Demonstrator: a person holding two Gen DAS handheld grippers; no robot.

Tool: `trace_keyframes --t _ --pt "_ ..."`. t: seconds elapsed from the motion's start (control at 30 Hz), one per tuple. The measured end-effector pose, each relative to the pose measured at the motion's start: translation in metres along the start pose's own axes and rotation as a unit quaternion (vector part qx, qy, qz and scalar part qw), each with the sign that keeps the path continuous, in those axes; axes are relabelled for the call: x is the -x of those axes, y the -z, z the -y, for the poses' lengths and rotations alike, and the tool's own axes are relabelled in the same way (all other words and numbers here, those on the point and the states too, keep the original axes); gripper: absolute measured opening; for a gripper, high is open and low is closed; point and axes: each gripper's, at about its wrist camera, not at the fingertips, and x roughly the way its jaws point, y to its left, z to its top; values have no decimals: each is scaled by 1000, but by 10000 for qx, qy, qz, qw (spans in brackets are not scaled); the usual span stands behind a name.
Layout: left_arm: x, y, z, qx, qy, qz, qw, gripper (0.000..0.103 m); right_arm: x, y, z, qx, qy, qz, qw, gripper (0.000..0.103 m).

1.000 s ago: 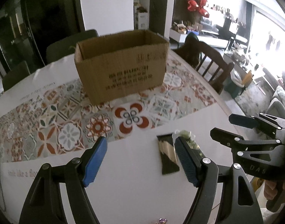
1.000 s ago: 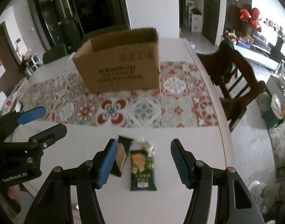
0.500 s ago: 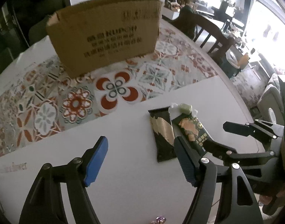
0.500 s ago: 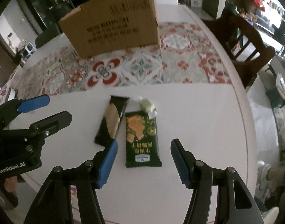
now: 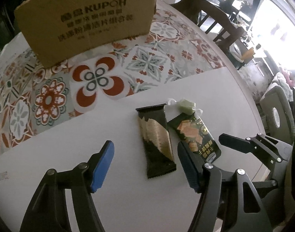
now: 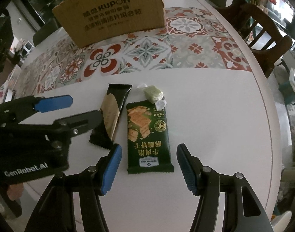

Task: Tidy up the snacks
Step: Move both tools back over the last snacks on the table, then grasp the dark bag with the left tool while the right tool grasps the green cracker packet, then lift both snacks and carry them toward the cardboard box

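Observation:
Three snacks lie side by side on the white table. A black and gold packet [image 5: 157,141] [image 6: 112,114] is on the left, a green cracker packet [image 5: 195,135] [image 6: 147,135] on the right, and a small green wrapped candy [image 5: 186,106] [image 6: 153,94] at the cracker packet's far end. My left gripper [image 5: 145,150] hovers over the black and gold packet. Its jaws are closing, with the packet between them near the right finger and untouched. My right gripper [image 6: 149,150] is open, its fingers on either side of the cracker packet's near end.
An open cardboard box [image 5: 89,19] [image 6: 112,15] stands on a patterned runner [image 6: 186,48] beyond the snacks. The round table's edge [image 6: 263,100] curves close on the right, with a wooden chair [image 6: 263,25] past it. The left gripper's fingers [image 6: 79,119] reach in beside the black packet.
Both grippers have come down toward the table and tipped further downward, so the snacks now lie between their fingers. The left jaws have narrowed a little.

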Motion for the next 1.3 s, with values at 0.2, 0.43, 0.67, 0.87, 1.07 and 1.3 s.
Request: trace_keyframes --t 0.2,0.43,0.67,0.87,1.07,1.3 --pt "-14 -3 2 117 55 -195 9997 63 -5 -1 0 -11 36 13 10000 60" --pt "-22 -4 5 137 -12 -256 9996 58 -10 -3 0 30 113 48 9999 59" --pt "-19 -3 3 115 4 -217 9997 31 -12 -6 -3 106 109 96 9998 47" --pt "-18 -2 2 82 -44 -142 9999 29 -11 -5 -1 153 83 117 9998 47" --pt "-5 3 -6 175 -111 -22 9998 29 -7 -5 0 125 31 149 9998 46" --pt "18 11 -8 197 -272 216 9992 29 6 -5 0 109 -78 252 9996 46"
